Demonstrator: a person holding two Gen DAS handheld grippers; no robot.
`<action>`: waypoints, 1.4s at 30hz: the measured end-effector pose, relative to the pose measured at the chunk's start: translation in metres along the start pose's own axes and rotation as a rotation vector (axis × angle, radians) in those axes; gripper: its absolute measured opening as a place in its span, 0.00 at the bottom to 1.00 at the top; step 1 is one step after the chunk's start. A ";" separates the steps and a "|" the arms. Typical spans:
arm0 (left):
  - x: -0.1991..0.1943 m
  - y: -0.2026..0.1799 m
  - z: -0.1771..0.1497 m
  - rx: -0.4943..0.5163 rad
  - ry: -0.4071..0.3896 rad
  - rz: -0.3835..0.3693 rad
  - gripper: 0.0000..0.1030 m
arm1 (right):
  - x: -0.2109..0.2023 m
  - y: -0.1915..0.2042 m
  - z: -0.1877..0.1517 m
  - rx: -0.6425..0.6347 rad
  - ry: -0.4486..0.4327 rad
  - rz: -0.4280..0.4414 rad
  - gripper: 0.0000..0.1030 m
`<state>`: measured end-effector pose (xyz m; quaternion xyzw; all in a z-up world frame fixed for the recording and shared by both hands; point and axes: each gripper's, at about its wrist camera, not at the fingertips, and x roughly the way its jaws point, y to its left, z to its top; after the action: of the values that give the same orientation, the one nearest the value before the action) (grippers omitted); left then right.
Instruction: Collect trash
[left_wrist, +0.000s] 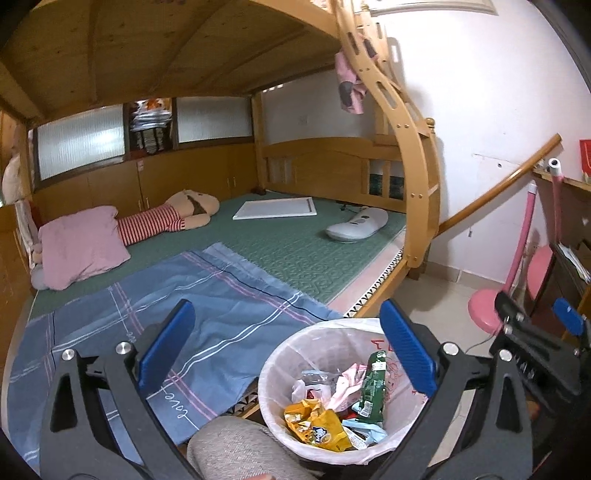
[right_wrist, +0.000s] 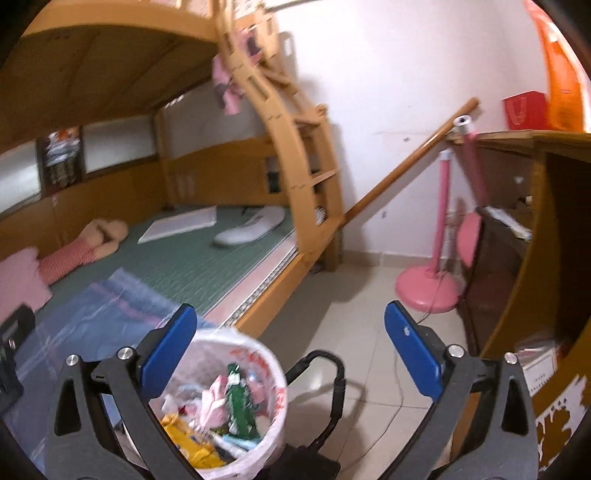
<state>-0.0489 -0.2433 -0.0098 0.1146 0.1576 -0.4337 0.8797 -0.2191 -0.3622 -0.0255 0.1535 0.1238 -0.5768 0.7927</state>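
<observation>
**Two open grippers above a lined waste bin beside a bunk bed**

Two grippers are shown, each with two blue ribbed pads on black arms. The left gripper (left_wrist: 291, 347) is held with its jaws spread wide and nothing between the pads; the right gripper (right_wrist: 291, 354) is likewise spread wide and empty. In the left wrist view the right gripper is also seen at the far right edge.

One waste bin (left_wrist: 275, 363), round and lined with a thin translucent white bag printed in red, is seen low in both views, on the floor just beside the bed's edge. The trash lies inside it: one green wrapper (left_wrist: 375, 387) standing nearly upright, one crumpled yellow snack packet (left_wrist: 317, 424), pink and white crumpled paper or film, and pale blue scraps. The exact number of small pieces cannot be told.

On the lower bunk are seen one green patterned mat (left_wrist: 295, 240), one blue plaid cloth (left_wrist: 177, 314) with a fringed end, one pink pillow (left_wrist: 81, 243), one plush doll (left_wrist: 173, 218) in red-and-white stripes, one flat white board (left_wrist: 277, 207) and one smooth white oval device (left_wrist: 356, 223).

The bed is of varnished yellow wood, with one curved ladder (left_wrist: 417, 177). The floor is pale glazed tile, the wall white. One pink stand with a round base (right_wrist: 428, 284) is placed near a wooden desk (right_wrist: 535, 221). A grey-clad knee (left_wrist: 240, 450) is visible at the lower edge.
</observation>
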 end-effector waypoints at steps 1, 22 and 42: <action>-0.002 -0.002 0.000 0.005 -0.001 -0.004 0.97 | -0.003 -0.001 0.000 0.003 -0.013 -0.010 0.97; -0.007 -0.002 -0.001 0.018 -0.003 -0.009 0.97 | -0.032 0.008 -0.007 -0.013 -0.065 -0.024 0.97; -0.007 0.000 -0.002 0.012 0.002 -0.001 0.97 | -0.035 0.014 -0.005 -0.029 -0.067 -0.019 0.97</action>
<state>-0.0529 -0.2376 -0.0095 0.1200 0.1561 -0.4350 0.8786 -0.2163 -0.3250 -0.0158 0.1217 0.1070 -0.5874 0.7929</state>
